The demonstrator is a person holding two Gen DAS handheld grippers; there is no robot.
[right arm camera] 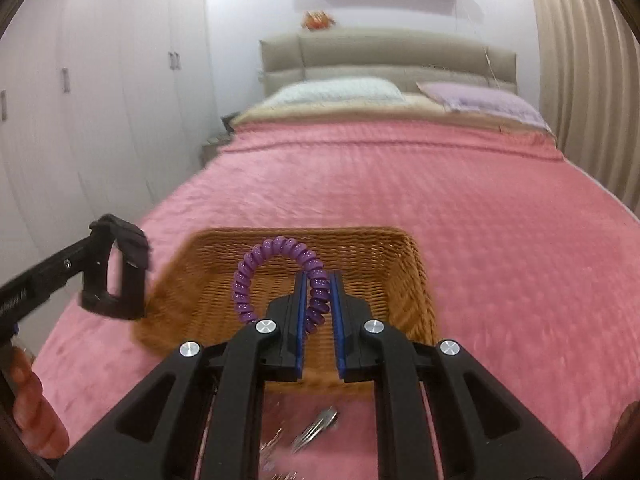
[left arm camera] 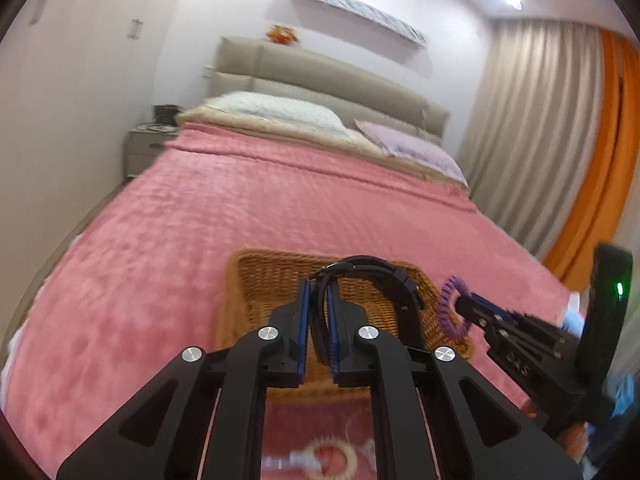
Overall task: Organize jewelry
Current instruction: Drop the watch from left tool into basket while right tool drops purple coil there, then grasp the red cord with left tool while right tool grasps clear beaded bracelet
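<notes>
The left gripper [left arm camera: 318, 292] is clamped on a black watch [left arm camera: 372, 276], and the right gripper [right arm camera: 319, 292] grips a purple coil bracelet [right arm camera: 276, 272]. Both are held in the air at the near edge of the bed [right arm camera: 480, 220], just short of the wicker basket [right arm camera: 404, 276]. The basket lies straight ahead of each gripper, its long axis crosswise and its inside apparently empty. More jewelry [left arm camera: 332, 456] lies on the blanket below.
</notes>
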